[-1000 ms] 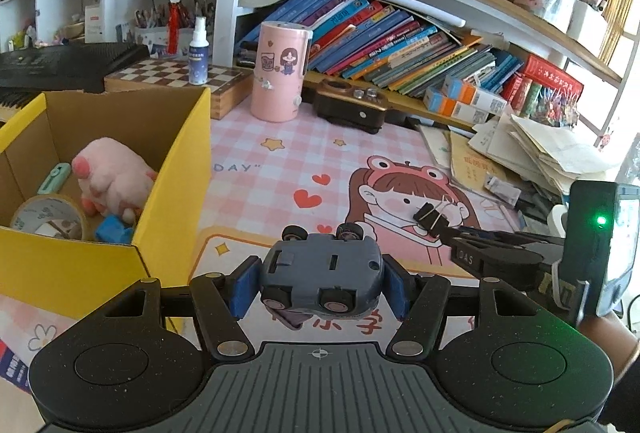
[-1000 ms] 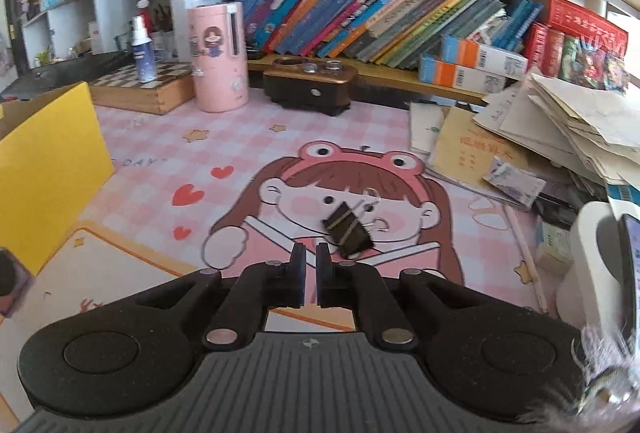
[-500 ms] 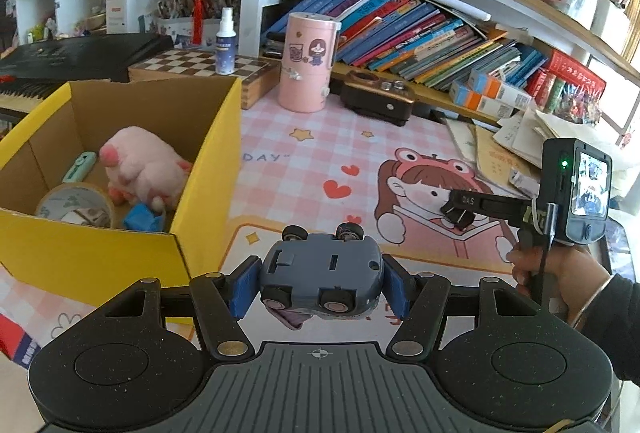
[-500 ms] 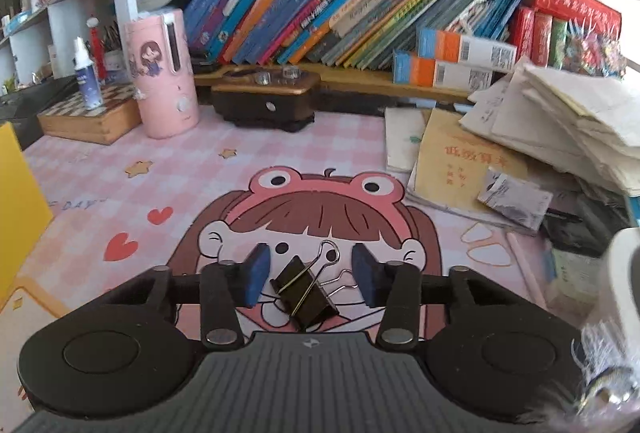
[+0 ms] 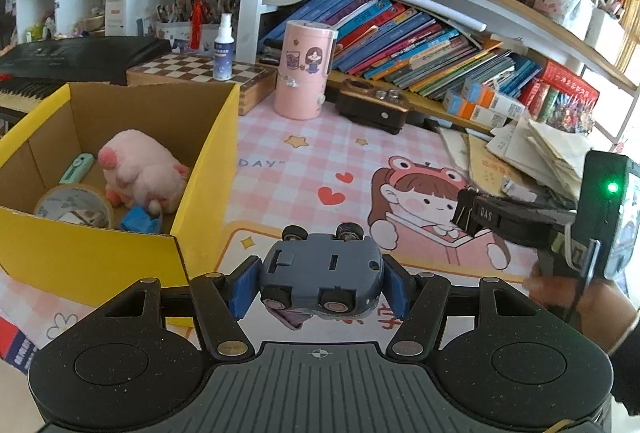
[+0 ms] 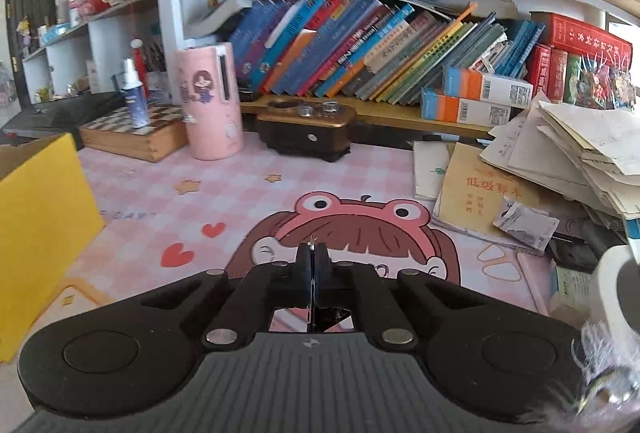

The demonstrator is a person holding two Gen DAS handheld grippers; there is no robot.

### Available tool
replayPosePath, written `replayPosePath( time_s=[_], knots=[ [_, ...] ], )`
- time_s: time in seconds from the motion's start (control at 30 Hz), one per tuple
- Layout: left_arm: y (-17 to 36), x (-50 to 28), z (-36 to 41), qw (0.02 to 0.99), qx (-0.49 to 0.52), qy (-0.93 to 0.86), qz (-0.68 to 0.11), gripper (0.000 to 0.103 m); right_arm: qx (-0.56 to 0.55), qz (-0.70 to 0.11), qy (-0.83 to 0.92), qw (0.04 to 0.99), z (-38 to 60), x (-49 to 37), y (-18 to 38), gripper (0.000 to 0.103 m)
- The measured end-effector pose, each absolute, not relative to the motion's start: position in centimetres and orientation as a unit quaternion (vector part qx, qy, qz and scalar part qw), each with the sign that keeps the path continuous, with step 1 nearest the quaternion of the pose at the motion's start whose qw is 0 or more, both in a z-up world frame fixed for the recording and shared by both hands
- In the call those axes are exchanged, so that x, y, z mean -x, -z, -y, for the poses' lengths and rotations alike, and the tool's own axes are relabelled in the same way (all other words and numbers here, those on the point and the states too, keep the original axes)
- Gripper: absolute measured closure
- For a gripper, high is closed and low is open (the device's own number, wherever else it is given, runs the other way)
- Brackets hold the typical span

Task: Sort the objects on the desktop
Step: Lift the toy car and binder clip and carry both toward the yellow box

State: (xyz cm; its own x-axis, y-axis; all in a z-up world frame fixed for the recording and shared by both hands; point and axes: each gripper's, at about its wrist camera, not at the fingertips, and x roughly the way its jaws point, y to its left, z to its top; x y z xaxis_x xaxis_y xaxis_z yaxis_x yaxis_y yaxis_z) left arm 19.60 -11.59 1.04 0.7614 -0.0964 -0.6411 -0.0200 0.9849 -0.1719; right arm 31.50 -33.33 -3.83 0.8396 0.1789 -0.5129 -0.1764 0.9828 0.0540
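Note:
My left gripper (image 5: 318, 283) is shut on a blue-grey toy car (image 5: 320, 273), held upside down with its wheels up, above the pink desk mat to the right of the yellow cardboard box (image 5: 200, 169). The box holds a pink plush (image 5: 140, 169), a tape roll (image 5: 74, 205), a small blue item (image 5: 138, 221) and a green item (image 5: 76, 169). My right gripper (image 6: 313, 265) is shut on a black binder clip (image 6: 313, 273), seen edge-on between the fingers, lifted above the mat. It also shows in the left wrist view (image 5: 466, 211).
A pink cylinder (image 6: 210, 101), a dark brown holder (image 6: 306, 129), a chessboard box (image 6: 132, 137) with a spray bottle (image 6: 134, 99) stand at the back. Paper stacks (image 6: 560, 161) crowd the right. The box's yellow wall (image 6: 36, 209) is at left.
My right gripper closed on the binder clip and lifted it off the mat. My left gripper rose with the toy car and drew nearer the box.

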Motion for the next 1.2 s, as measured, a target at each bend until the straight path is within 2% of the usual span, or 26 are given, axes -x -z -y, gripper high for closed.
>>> replayPosePath(
  time_s=[0.6, 1.2],
  knots=[
    [-2.0, -14.4, 9.1, 0.940, 0.104, 0.104, -0.307, 0.040, -0.034, -0.297, -0.105, 0.949, 30.4, -19.6, -1.0, 0.101],
    [-0.9, -3.8, -0.5, 0.937, 0.081, 0.094, -0.327, 0.040, -0.017, -0.312, -0.119, 0.942, 19.9, -5.6, -1.3, 0.101]
  ],
)
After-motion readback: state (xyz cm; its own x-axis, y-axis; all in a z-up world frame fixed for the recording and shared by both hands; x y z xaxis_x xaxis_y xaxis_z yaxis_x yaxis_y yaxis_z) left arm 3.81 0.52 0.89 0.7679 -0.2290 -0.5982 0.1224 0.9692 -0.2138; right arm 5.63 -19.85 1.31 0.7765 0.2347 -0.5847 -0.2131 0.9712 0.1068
